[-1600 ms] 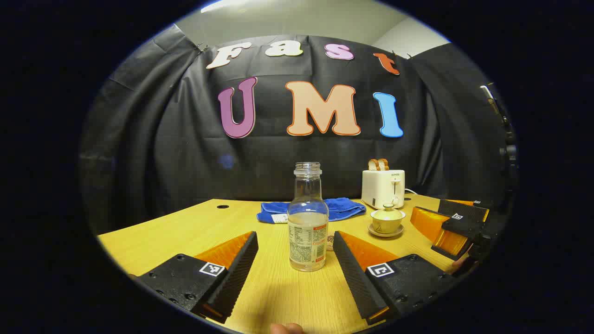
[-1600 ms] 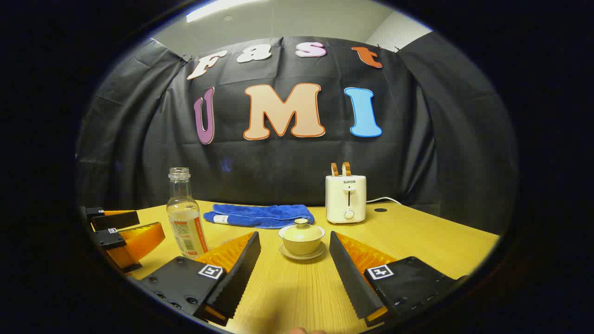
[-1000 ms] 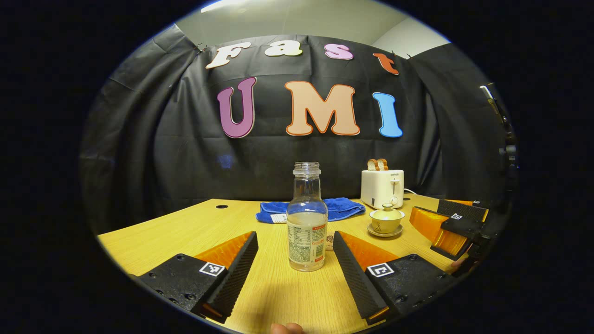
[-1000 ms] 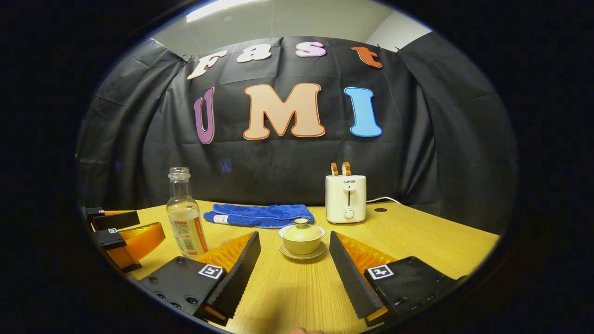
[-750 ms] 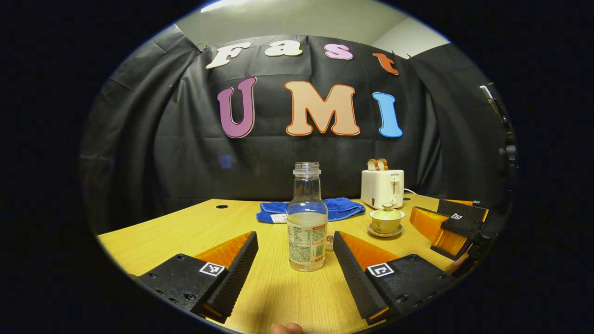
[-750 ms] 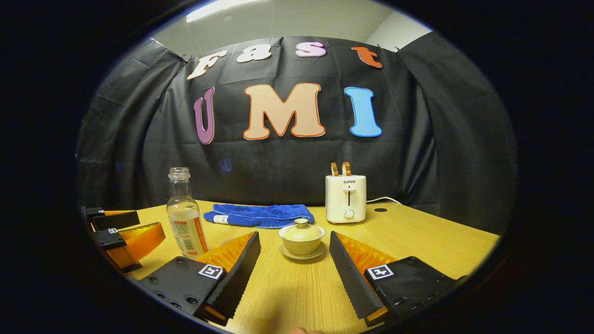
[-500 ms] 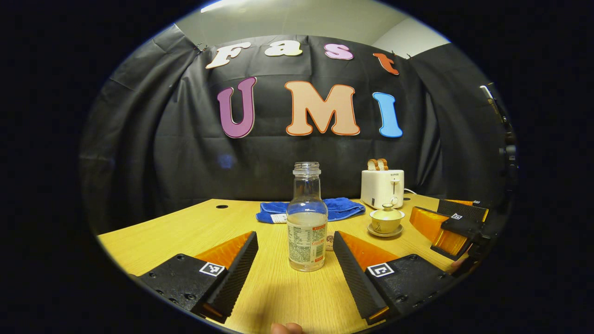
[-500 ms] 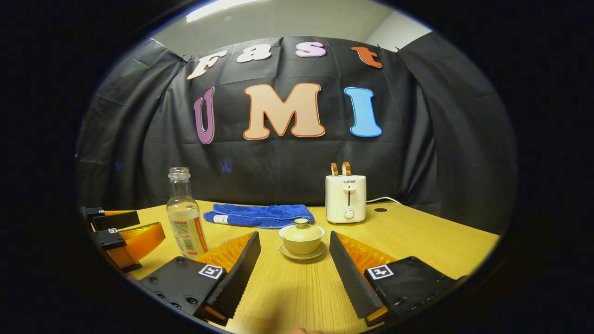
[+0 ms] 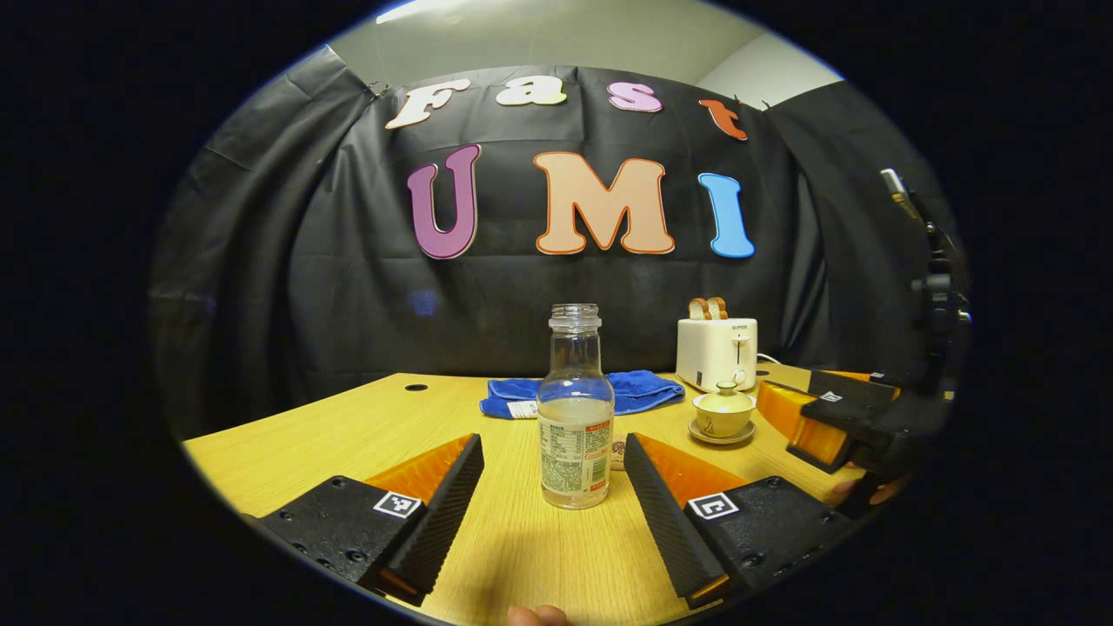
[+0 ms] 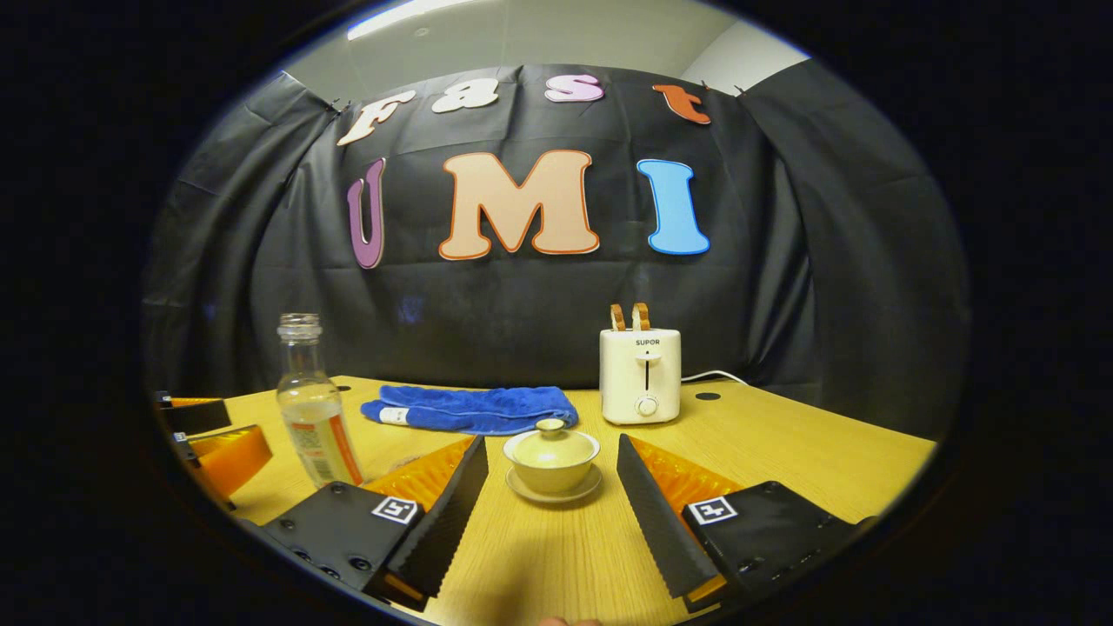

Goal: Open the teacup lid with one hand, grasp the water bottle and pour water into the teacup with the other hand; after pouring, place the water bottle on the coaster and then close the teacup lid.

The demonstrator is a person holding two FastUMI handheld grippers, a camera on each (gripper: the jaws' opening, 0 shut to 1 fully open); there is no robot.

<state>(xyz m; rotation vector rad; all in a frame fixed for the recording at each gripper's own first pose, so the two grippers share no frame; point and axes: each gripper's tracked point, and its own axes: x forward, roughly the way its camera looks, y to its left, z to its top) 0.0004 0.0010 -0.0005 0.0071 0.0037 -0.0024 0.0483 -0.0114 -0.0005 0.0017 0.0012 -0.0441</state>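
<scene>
Left to right, starting at the left gripper: spread wide, holding nothing, water bottle standing uncapped dead ahead between the fingers but clear of both. Not budged at all versus the earlier frames, bottle in the same spot.

Over on the right gripper: also wide open, empty, nothing pinched. Lidded teacup on its saucer sitting straight ahead, now tucked in closer between the fingertips and lower than half a second ago. Bottle slid off further to that gripper's left too, blue towel and white toaster behind the cup also shifted a bit. Seen from the left gripper view, nudged forward toward the cup as well.

So: right side finally moving in on the lid, left side just parked and waiting. Probably the start of the lid-lift step, nothing of the task done yet, lid on the cup, no water poured. Small knob on top looks like the bit to grab, so needs a careful lineup before closing. Something small just beyond the bottle, maybe the coaster, can't really tell.
</scene>
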